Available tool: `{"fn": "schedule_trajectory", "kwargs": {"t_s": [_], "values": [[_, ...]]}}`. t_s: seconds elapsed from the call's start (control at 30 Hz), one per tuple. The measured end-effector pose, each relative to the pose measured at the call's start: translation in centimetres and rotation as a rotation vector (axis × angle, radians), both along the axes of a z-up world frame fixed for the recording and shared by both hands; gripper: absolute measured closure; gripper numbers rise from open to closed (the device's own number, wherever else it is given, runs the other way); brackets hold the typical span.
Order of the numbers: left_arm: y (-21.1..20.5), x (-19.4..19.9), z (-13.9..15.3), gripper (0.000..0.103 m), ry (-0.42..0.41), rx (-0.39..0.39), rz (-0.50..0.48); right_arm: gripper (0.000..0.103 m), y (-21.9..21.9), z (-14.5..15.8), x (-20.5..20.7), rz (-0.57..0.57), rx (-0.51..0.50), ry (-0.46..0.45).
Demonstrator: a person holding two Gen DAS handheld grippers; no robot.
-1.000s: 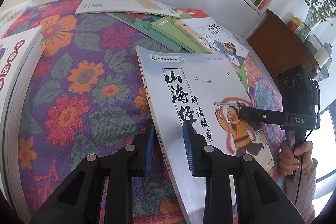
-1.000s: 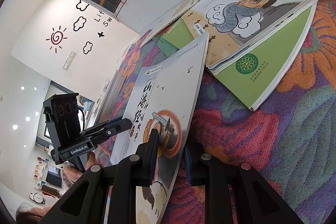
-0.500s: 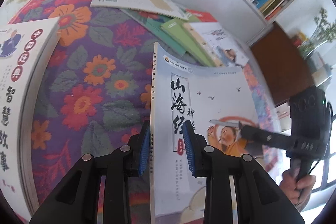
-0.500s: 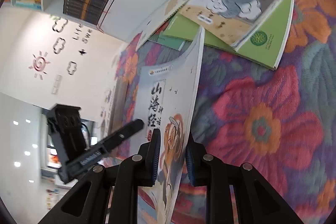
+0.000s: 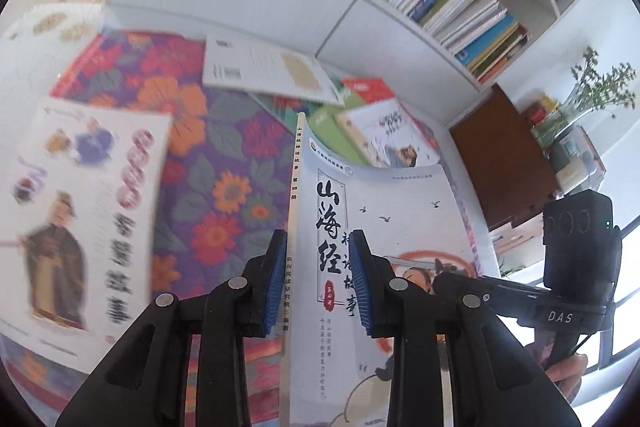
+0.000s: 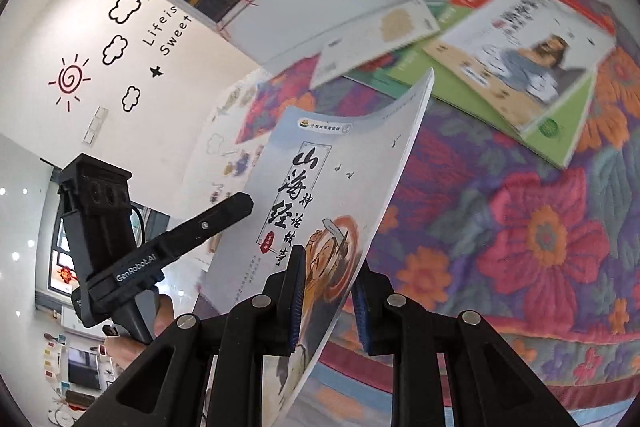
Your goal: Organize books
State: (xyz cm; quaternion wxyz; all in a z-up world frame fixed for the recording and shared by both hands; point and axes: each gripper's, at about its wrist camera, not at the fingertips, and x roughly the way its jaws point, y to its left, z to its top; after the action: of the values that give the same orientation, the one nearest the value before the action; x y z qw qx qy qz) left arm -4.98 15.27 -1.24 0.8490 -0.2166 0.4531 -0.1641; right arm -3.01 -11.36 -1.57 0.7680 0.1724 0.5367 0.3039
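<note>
book (image 5: 384, 211) now lifted clear of floral cloth (image 5: 224, 195), pinched by left hand-held gripper (image 5: 316, 283) and right hand-held gripper (image 6: 328, 291).

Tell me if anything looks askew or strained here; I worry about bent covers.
Yes. The pale blue book, held off the floral cloth by the left gripper at its spine and the right gripper at its open edge, is bowing: its cover curves visibly. The loose books beyond lie overlapping at mismatched angles.
</note>
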Motion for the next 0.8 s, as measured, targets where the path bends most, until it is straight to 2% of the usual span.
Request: {"fn": "schedule_trajectory", "kwargs": {"t_s": [0.13, 0.33, 0.47, 0.63, 0.8], "values": [[3.9, 0.1, 2.2, 0.074, -0.038, -0.026, 0.028, 0.081, 3.7, 1.6, 0.0, 0.035, -0.008, -0.031], [9.4, 0.0, 3.6, 0.073, -0.084, 0.017, 0.081, 0.081, 10.4, 2.6, 1.5, 0.114, 0.022, -0.053], [13.5, 0.3, 2.5, 0.073, -0.073, 0.023, 0.114, 0.080, 14.6, 1.9, 2.3, 0.164, 0.029, -0.070], [17.5, 0.2, 0.2, 0.071, -0.049, 0.050, 0.180, 0.080, 19.9, -1.0, 3.5, 0.228, 0.045, -0.025], [19.9, -0.3, -2.4, 0.071, -0.008, 0.059, 0.212, 0.080, 23.6, -4.1, 4.0, 0.281, 0.021, -0.008]]}}
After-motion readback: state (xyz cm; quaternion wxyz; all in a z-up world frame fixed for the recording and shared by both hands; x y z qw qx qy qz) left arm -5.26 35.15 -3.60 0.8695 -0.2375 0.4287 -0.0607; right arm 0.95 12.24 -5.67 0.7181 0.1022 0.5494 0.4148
